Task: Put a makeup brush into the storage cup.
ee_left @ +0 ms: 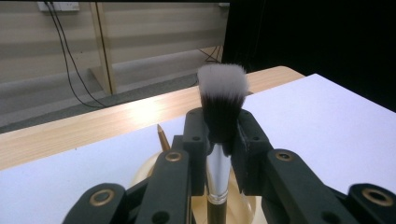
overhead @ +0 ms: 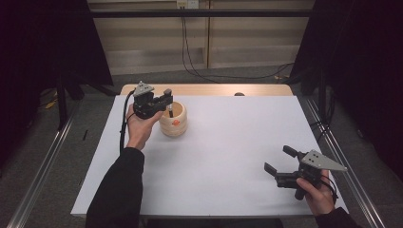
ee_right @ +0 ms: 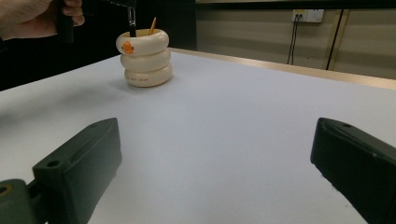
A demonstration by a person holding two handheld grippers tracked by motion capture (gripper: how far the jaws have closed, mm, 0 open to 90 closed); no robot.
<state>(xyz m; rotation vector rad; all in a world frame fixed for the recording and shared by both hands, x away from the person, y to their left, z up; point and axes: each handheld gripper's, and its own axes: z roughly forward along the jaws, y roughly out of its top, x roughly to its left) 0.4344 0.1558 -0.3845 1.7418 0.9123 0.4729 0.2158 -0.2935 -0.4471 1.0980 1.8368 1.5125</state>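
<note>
With the left gripper point(ee_left: 219, 140) clamped on the makeup brush point(ee_left: 222, 100) above the cup point(overhead: 174, 119), a crooked descent could topple it, while the right gripper point(overhead: 278, 164) gapes empty.

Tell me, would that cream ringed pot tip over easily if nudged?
Probably not: the pot looks squat, with a broad base flat on the table. Its smooth, glossy rings suggest glazed ceramic, so likely heavy, slippery and breakable.
</note>
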